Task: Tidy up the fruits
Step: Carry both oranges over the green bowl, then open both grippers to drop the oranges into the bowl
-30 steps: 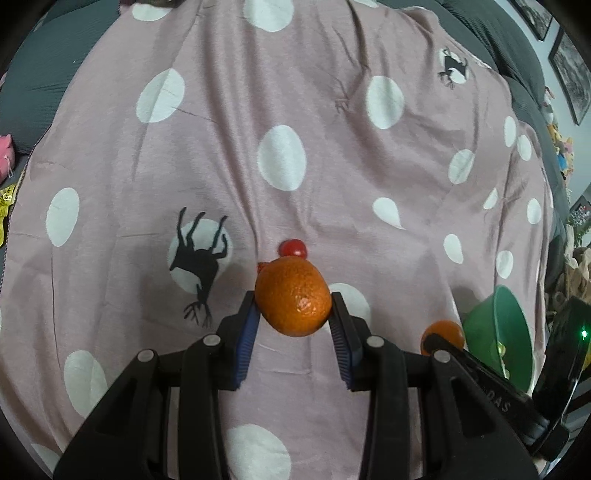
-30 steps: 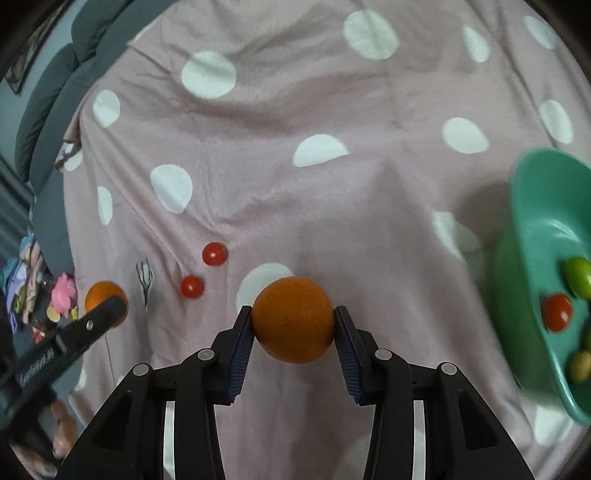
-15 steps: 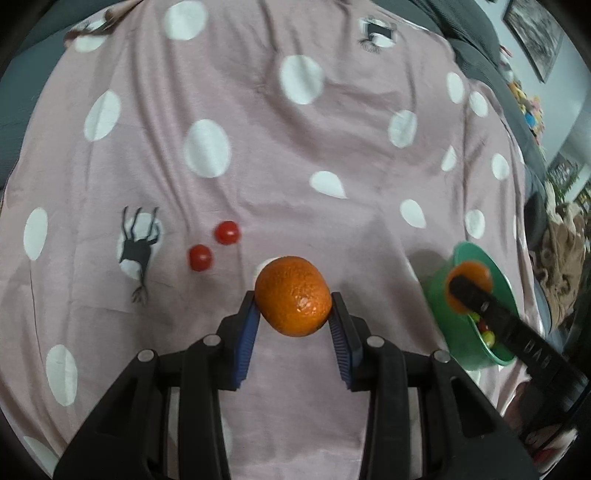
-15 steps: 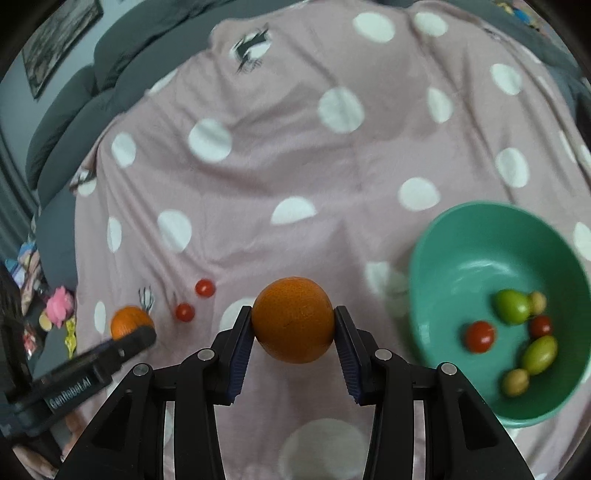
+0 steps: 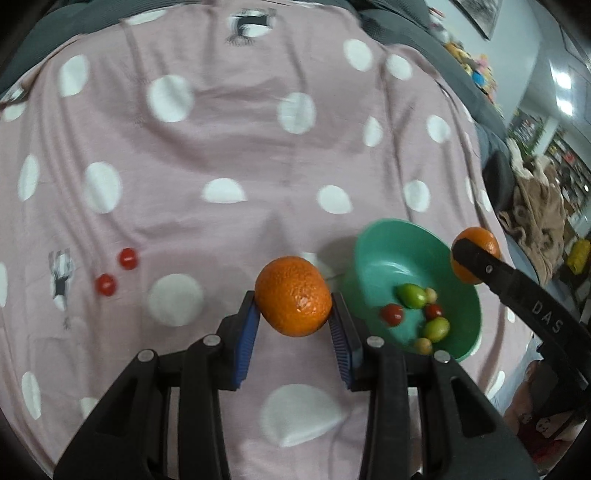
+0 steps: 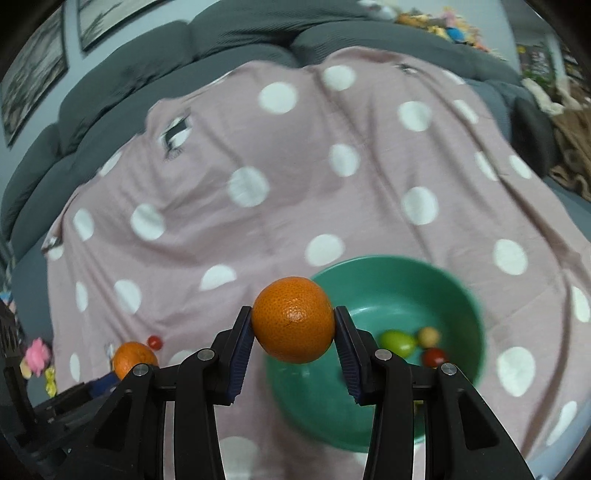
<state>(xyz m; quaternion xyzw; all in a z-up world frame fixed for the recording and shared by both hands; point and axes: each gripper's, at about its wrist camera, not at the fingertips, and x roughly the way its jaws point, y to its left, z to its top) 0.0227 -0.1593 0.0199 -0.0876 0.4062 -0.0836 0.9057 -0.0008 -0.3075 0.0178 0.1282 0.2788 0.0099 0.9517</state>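
Note:
My left gripper [image 5: 293, 314] is shut on an orange [image 5: 291, 291], held above the pink spotted blanket just left of the green bowl [image 5: 373, 240]. My right gripper [image 6: 293, 332] is shut on a second orange [image 6: 295, 314], which hangs over the left part of the bowl [image 6: 461, 295]. The left wrist view shows that right gripper [image 5: 476, 254] with its orange [image 5: 480, 236] at the bowl's far right rim. Inside the bowl lie small green, red and beige fruits [image 5: 412, 295]. Two red tomatoes [image 5: 127, 258] rest on the blanket at the left.
The blanket [image 5: 240, 147] covers a grey sofa [image 6: 240, 33] that curves round the back. Toys [image 6: 35, 352] lie at the left edge. A brown throw [image 5: 535, 206] and shelves stand off to the right.
Both grippers have carried their oranges rightward and upward towards the bowl. The bowl has come fully into both views, and the two tomatoes have slid off to the left.

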